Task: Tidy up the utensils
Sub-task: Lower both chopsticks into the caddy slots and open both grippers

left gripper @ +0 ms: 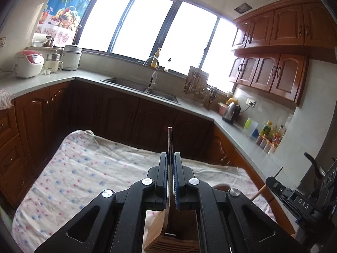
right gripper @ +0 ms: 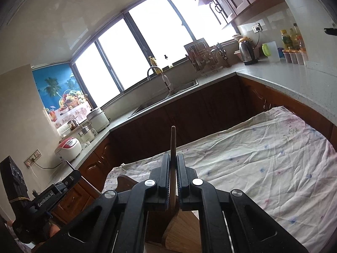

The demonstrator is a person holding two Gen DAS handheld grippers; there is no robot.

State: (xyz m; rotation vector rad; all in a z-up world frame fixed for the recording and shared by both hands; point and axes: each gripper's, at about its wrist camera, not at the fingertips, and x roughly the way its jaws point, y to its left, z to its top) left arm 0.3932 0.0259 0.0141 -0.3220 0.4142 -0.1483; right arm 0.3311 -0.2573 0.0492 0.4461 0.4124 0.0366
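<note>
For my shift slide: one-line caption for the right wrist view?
Right gripper, jaws shut on a wooden spatula, above a wooden holder on the cloth-covered table.

A steel sink (left gripper: 147, 88) sits in the grey tabletop (left gripper: 52, 80) under a wide bright window (left gripper: 147, 27), and everything else is placed from it. A curved faucet (left gripper: 152, 63) rises at the sink's back edge. To the sink's left stand a white pot (left gripper: 71, 57), a small blender jug (left gripper: 53, 62) and a red-and-white rice cooker (left gripper: 28, 63), with a fruit poster (left gripper: 63, 10) on the wall above them. To the sink's right stands a dish rack (left gripper: 197, 86), then a steel kettle (left gripper: 231, 110) and, farther along, sauce bottles (left gripper: 271, 132). Wooden wall cupboards (left gripper: 273, 42) hang above that side. In front of the sink's base cabinets lies a wrinkled floral cloth (left gripper: 84, 168).
</note>
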